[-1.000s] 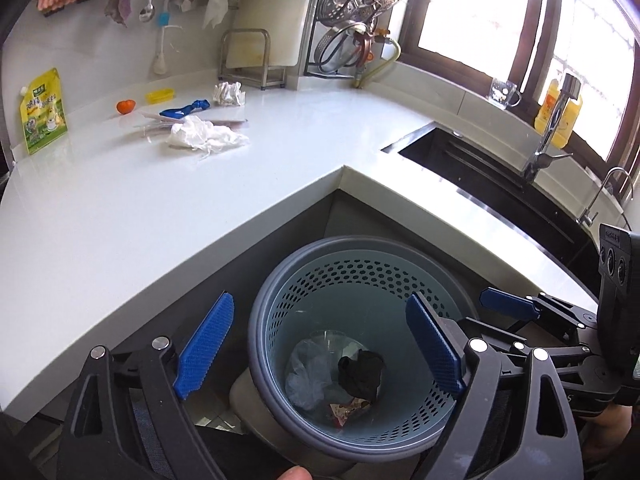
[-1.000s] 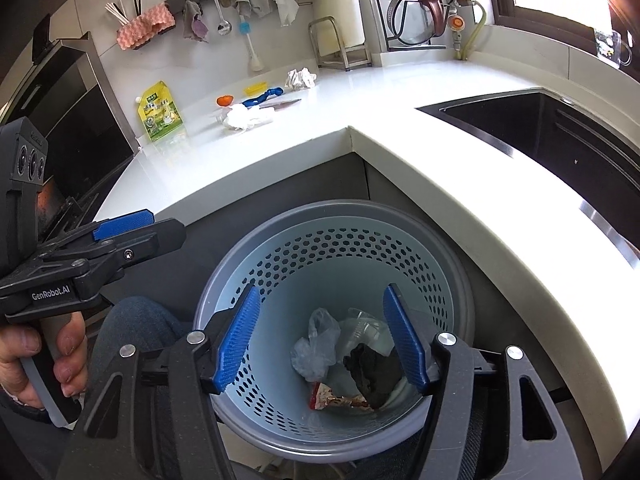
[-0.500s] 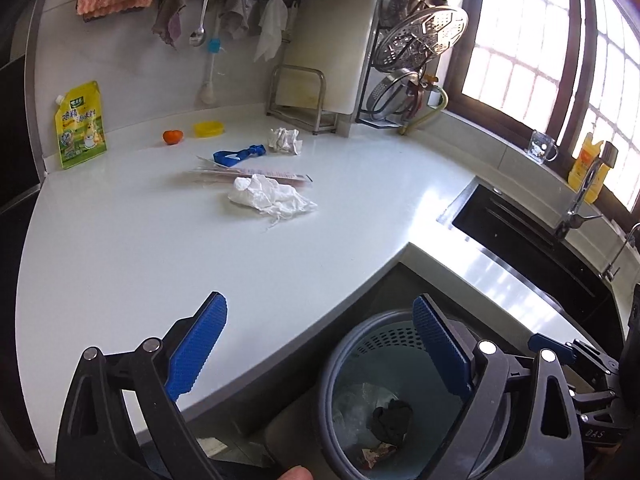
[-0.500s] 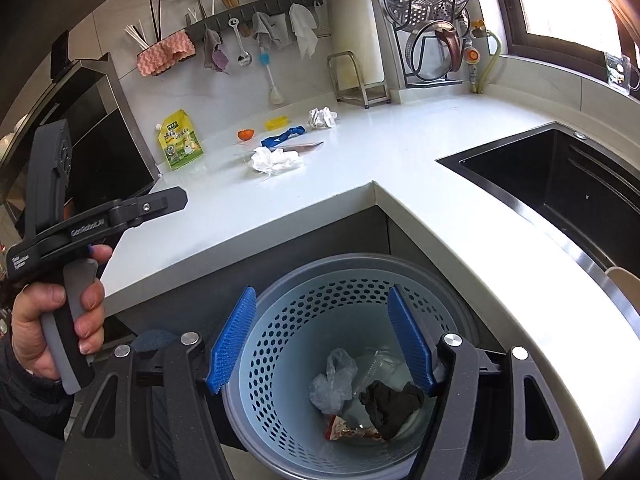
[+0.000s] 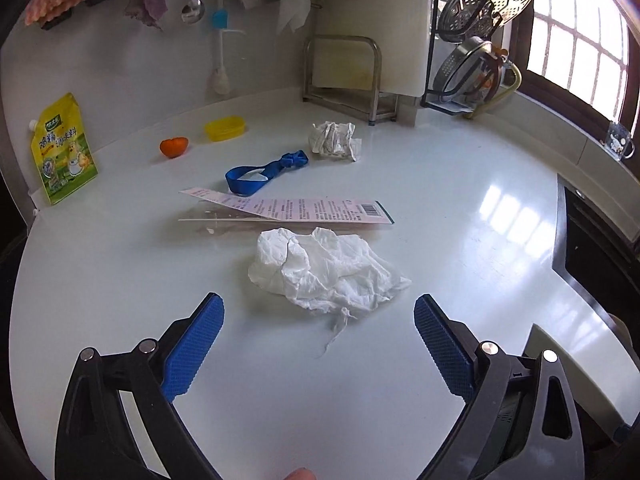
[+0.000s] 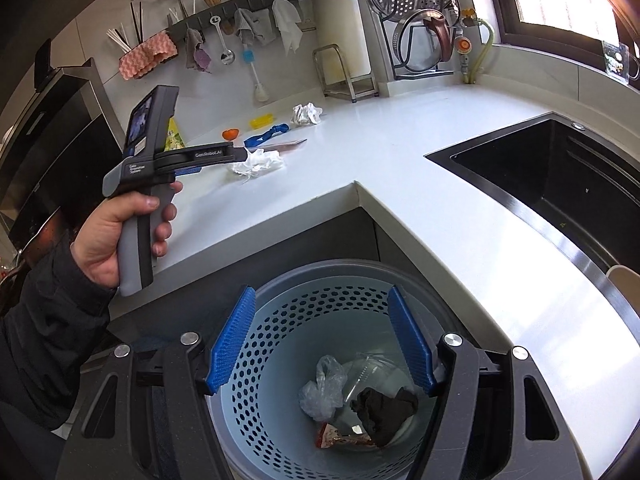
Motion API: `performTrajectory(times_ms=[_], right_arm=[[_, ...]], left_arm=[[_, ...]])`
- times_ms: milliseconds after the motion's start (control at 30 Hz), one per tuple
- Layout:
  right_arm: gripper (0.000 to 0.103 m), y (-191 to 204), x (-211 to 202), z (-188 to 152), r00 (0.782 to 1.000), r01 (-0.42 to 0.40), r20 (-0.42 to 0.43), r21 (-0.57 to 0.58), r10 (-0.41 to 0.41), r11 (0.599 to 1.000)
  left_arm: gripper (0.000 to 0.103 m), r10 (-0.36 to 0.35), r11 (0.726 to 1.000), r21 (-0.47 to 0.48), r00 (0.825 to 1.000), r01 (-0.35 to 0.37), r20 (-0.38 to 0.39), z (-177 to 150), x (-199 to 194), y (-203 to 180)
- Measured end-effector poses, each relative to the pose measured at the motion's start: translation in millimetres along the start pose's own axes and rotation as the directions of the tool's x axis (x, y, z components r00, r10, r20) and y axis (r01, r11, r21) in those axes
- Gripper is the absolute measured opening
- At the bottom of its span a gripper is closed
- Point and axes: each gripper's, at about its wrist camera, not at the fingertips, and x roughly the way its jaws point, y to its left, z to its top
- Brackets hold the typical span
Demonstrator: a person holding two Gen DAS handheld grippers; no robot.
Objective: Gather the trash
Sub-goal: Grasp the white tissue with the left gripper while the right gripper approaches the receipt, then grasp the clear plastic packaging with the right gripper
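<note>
A crumpled white tissue (image 5: 320, 272) lies on the white counter just ahead of my open left gripper (image 5: 318, 336), whose blue pads stand apart with nothing between them. Beyond it lie a long pink paper strip (image 5: 304, 208), a blue band (image 5: 264, 172) and a crumpled paper ball (image 5: 334, 140). My right gripper (image 6: 322, 340) hangs open and empty over the grey perforated bin (image 6: 280, 320), which holds a clear bag, a dark wad and a wrapper. In the right wrist view the left gripper (image 6: 236, 158), held by a hand, reaches over the tissue (image 6: 260, 162).
A yellow pouch (image 5: 64, 148), an orange piece (image 5: 174, 147) and a yellow dish (image 5: 224, 128) sit near the back wall. A metal rack (image 5: 344, 80) and a steamer stand are at the back right. The black sink (image 6: 560, 184) lies to the right of the counter's corner.
My left gripper swung from above the bin out over the counter, up to the white tissue. The right gripper stayed over the bin, rising slightly.
</note>
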Motion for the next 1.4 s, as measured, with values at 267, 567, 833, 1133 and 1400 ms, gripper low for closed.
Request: performTrajectory(times_ms=[267, 567, 833, 1133, 1400], right_arm=[[0.066, -4.4, 20.9, 20.2, 1.000, 0.003, -0.006, -0.008, -0.003, 1.000], [0.066, 23.8, 58.7, 56.4, 0.999, -0.027, -0.024, -0.112, 0.024, 0.993], [0.072, 75.0, 119.1, 133.7, 1.000, -0.010, -0.026, -0.360, 0.001, 0.933], [0.072, 117.7, 241.7, 192.1, 0.989, -0.004, -0.126, -0.570, -0.082, 0.821], [0.072, 151.3, 294.8, 204.3, 0.979, -0.027, -0.164, -0.684, -0.118, 0.729]], left_arm=[[0.050, -0.029, 0.999, -0.039, 0.994, 0.025, -0.107, 16.8, 46.4, 12.7], [0.018, -0.116, 0.992, 0.039, 0.992, 0.118, -0.041, 25.1, 22.9, 23.1], [0.018, -0.083, 0.994, 0.078, 0.987, 0.072, 0.139, 40.2, -15.7, 66.5], [0.018, -0.054, 0.993, -0.094, 0.988, 0.068, 0.143, 47.7, -11.1, 117.9], [0.018, -0.030, 0.992, -0.120, 0.990, 0.047, 0.136, 47.8, -6.6, 124.6]])
